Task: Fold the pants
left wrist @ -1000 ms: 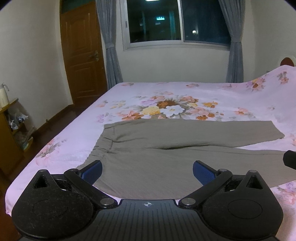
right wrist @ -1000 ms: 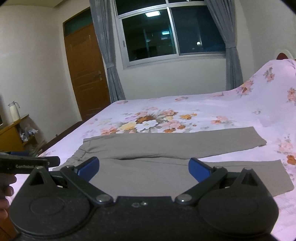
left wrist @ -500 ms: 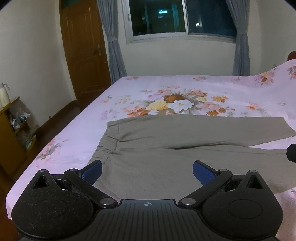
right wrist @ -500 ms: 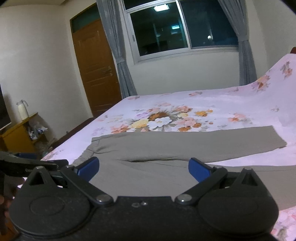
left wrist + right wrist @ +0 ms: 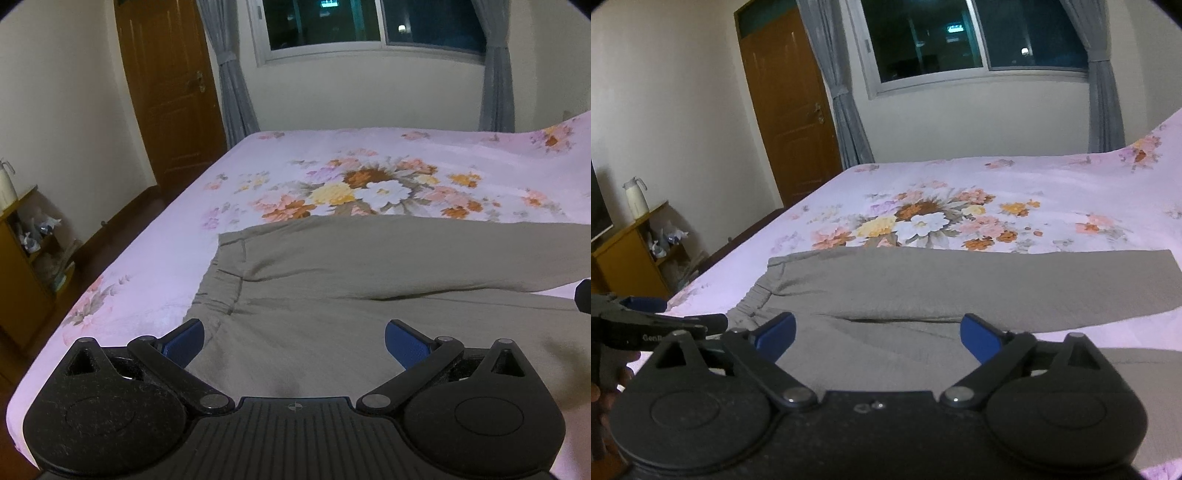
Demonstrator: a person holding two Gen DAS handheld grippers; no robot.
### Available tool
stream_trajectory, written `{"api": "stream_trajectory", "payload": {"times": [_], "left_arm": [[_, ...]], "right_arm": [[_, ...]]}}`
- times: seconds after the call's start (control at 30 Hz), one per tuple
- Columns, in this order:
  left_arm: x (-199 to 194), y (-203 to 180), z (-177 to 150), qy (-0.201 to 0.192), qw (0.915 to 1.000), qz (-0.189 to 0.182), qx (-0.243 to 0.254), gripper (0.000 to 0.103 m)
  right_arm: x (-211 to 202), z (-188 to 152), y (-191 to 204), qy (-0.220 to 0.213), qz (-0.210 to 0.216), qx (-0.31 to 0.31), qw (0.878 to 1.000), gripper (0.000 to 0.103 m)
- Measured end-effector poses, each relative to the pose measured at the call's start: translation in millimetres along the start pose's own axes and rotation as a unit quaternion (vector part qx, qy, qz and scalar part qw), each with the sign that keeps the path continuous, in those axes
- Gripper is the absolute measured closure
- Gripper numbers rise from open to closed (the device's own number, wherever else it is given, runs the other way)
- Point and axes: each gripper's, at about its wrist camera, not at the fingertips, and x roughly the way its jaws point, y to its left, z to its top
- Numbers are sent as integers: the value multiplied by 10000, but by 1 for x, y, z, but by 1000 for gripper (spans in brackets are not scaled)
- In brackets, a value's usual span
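Pants [image 5: 369,295] of grey-green cloth lay spread flat on the bed [image 5: 155,280], along its near edge, the elastic waistband [image 5: 218,291] toward the left edge and both legs running off toward the right. The two legs lay side by side, the far one straight, the near one partly hidden under the tools, a shadowed gap showing where they parted at the crotch. Left tongs [image 5: 293,341] hovered above the seat area just inside the waistband, spread wide and holding nothing. Right tongs [image 5: 877,334] hung over the crotch and upper legs, likewise gaping and empty; the left tool showed at the left margin of the right wrist view.

No fold appeared begun. The likely trouble ahead was a poor pinch: the cloth looked soft and thin, so a bite taken at the bunched waistband might catch one layer only, and the under layer would drag and crease. Gripping too far from the edge could also pull up the floral sheet [image 5: 1052,192] along with the cloth. Uneven lifting by the two hands would skew the legs, leaving them misaligned.
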Motion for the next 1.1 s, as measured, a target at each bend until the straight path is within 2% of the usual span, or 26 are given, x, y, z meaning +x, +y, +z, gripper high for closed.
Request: {"api": "stream_trajectory", "payload": {"times": [0.47, 0.9, 0.97, 1.03, 1.1], "left_arm": [[102, 13, 25, 314, 9991, 268, -11, 0], [210, 30, 54, 732, 9970, 149, -222, 0], [227, 33, 58, 774, 9966, 160, -236, 0], [244, 37, 61, 816, 9961, 224, -262, 0], [260, 41, 63, 858, 9955, 248, -317, 0]], "right_arm": [[96, 20, -9, 253, 338, -347, 9985, 20], [208, 41, -27, 620, 638, -645, 9939, 24], [230, 45, -31, 731, 646, -692, 9928, 26], [248, 48, -32, 820, 673, -741, 9916, 35], [265, 52, -32, 864, 731, -798, 9904, 36]]}}
